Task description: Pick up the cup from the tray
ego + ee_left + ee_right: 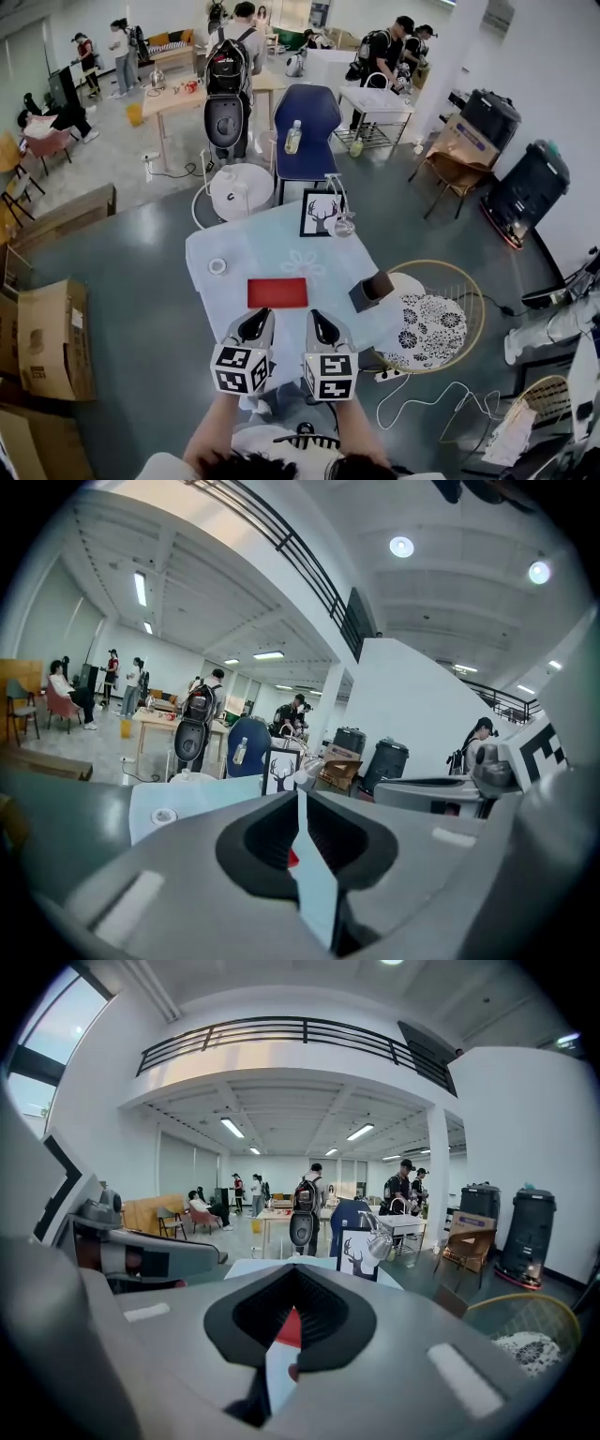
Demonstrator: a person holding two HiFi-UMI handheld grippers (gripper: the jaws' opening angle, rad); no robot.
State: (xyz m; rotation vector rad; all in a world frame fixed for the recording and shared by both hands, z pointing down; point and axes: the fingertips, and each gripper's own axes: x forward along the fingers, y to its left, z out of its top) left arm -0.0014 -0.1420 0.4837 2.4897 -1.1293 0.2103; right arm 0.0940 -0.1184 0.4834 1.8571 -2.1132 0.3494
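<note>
Only the head view shows the whole red tray (277, 292), by the bench's (242, 246) near edge. It lies just beyond my left gripper (256, 322) and right gripper (321, 322), both closed, empty.

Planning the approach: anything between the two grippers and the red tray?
Nothing: in the head view only a bare strip of pale tablecloth separates the left gripper and right gripper from the red tray.
</note>
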